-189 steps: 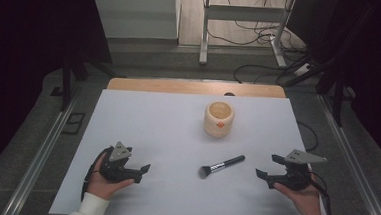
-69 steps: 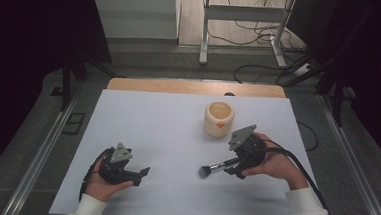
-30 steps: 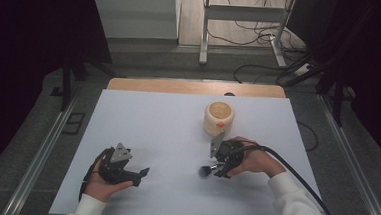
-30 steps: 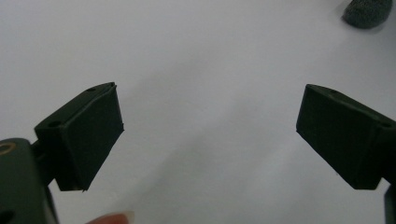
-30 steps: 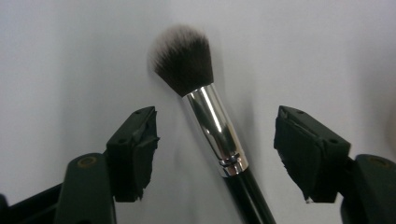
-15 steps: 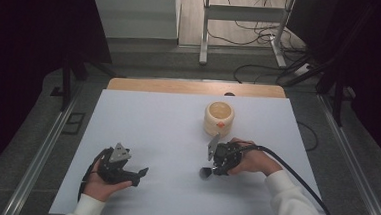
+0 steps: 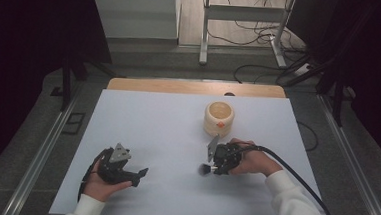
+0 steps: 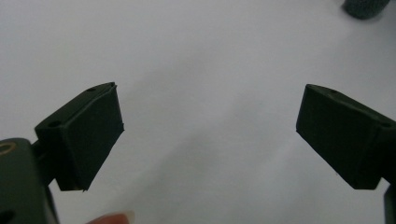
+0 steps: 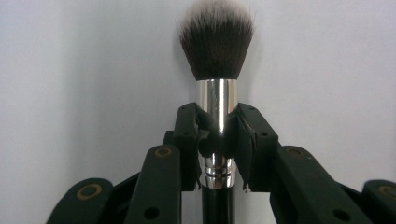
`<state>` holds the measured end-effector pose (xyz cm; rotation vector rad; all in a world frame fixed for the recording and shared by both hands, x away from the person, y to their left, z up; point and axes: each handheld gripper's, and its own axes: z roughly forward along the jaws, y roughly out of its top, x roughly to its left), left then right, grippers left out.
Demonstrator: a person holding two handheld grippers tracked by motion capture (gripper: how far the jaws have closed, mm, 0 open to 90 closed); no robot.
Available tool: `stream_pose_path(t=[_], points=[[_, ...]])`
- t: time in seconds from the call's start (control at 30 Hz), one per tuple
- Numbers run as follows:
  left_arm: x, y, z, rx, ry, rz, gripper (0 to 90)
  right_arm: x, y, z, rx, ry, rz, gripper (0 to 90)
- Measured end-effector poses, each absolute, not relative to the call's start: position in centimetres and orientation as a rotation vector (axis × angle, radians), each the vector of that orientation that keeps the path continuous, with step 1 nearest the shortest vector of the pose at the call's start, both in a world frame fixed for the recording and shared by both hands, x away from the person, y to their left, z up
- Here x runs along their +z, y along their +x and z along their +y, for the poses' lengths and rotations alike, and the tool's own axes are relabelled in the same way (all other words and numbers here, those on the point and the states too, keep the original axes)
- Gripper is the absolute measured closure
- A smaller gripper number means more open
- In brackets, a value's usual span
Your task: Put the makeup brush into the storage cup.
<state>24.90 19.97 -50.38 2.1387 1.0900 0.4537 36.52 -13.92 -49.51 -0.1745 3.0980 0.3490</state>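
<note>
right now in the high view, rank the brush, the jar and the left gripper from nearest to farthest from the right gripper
1. Brush: clamped in the right gripper, bristles sticking out to its left.
2. Jar: just beyond it, toward the table's far edge.
3. Left gripper: well off to the left, at the near edge.

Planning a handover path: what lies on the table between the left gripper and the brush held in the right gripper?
Nothing: in the high view, bare white table separates the left gripper from the brush clamped in the right gripper.
</note>
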Motion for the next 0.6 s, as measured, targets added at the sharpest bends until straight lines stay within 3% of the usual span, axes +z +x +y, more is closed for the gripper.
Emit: stream_pose_path(t=[0.6], points=[[-50.3, 24.9, 20.3, 0.443, 2.117, 1.102, 8.4, -46.6, 36.6, -14.4, 0.405, -0.024, 2.967, 71.9]])
